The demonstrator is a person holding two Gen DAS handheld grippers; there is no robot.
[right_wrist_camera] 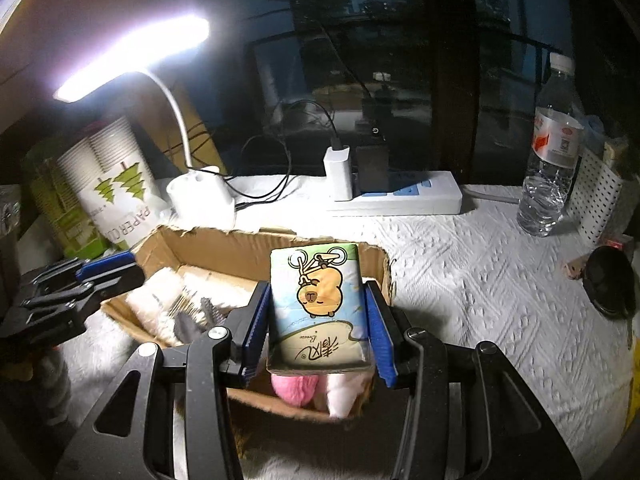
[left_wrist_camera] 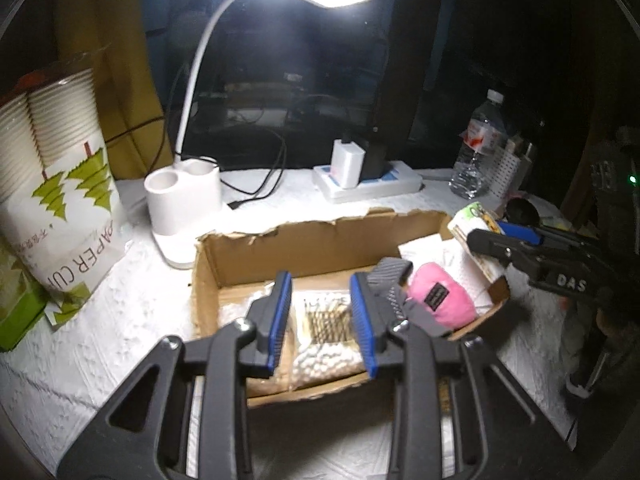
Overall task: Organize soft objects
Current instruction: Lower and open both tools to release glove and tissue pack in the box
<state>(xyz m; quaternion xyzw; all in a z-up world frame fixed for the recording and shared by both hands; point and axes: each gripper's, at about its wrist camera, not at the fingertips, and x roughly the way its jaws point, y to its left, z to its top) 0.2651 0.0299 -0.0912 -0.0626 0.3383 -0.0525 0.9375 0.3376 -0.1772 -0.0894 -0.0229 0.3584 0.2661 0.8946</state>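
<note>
Two pairs of tongs are working over a torn cardboard box [right_wrist_camera: 208,250] sitting on the white-covered tabletop [right_wrist_camera: 480,280]. The right tongs [right_wrist_camera: 318,334] are pinching a packet of tissues [right_wrist_camera: 320,304] by its two long sides, so its long axis is running straight ahead along the fingers, with the cartoon face turned up toward the camera. The packet is hanging just above the near right part of the box, directly over a pink plush toy [right_wrist_camera: 296,388] and something pale and soft beside it. Seen from the left side, the packet [left_wrist_camera: 476,236] is sitting over the box's far right corner, with the pink plush toy [left_wrist_camera: 440,296] just below and nearer.

The left tongs [left_wrist_camera: 322,314] are spread and holding nothing, hovering above a bag of cotton swabs [left_wrist_camera: 320,344] lying in the left half of the box [left_wrist_camera: 280,250]; a grey item [left_wrist_camera: 390,284] is lying just to their right.

Judging by this, the right hand is the one that matters next: the packet looks ready to go down into the box, and free space seems to lie toward the far wall rather than on top of the plush toy.
</note>
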